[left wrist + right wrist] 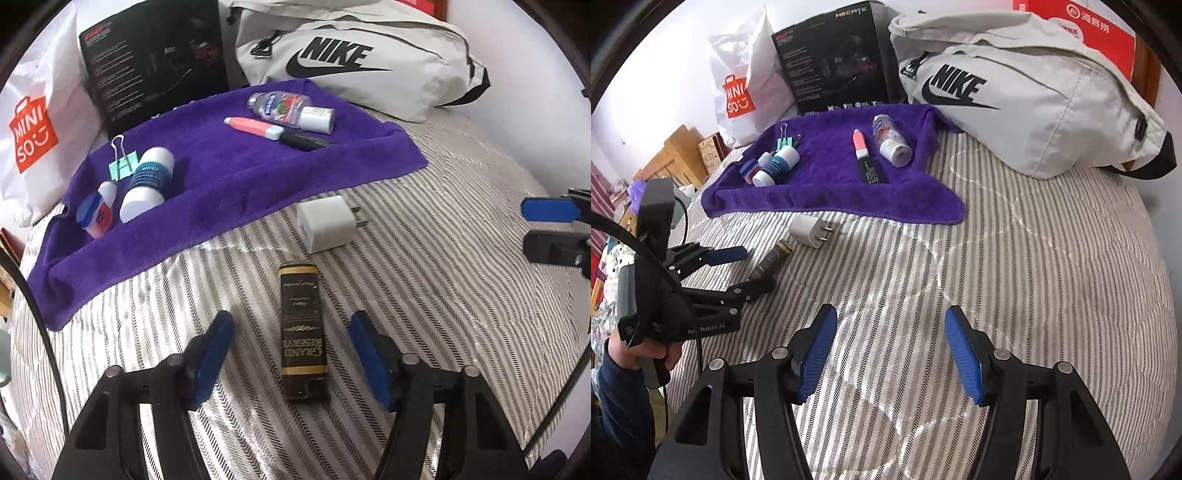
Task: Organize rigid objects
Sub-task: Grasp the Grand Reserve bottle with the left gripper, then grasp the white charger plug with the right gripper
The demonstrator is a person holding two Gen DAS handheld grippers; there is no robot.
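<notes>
The dark brown "Grand Reserve" tube (303, 332), gold-banded, lies flat on the striped bedspread (424, 314) between the left gripper's (291, 354) wide-spread fingers, untouched; the right gripper (890, 354) gapes empty nearby.

A dark brown box (303, 332) with gold bands and the words "Grand Reserve" lies flat on the striped bed cover, its long side pointing toward the purple towel (229, 184). Just beyond it, apart from it, a white plug adapter (327, 223) lies on its side, prongs pointing right. On the towel's left part lie a white bottle with a teal label (146, 184), a small tube with a blue and red label (98, 210) touching its side, and a mint green binder clip (123, 166) behind them. On the right part lie a clear bottle with a white cap (291, 110), a pink tube (253, 127) and a black stick (306, 141), close together.
</notes>
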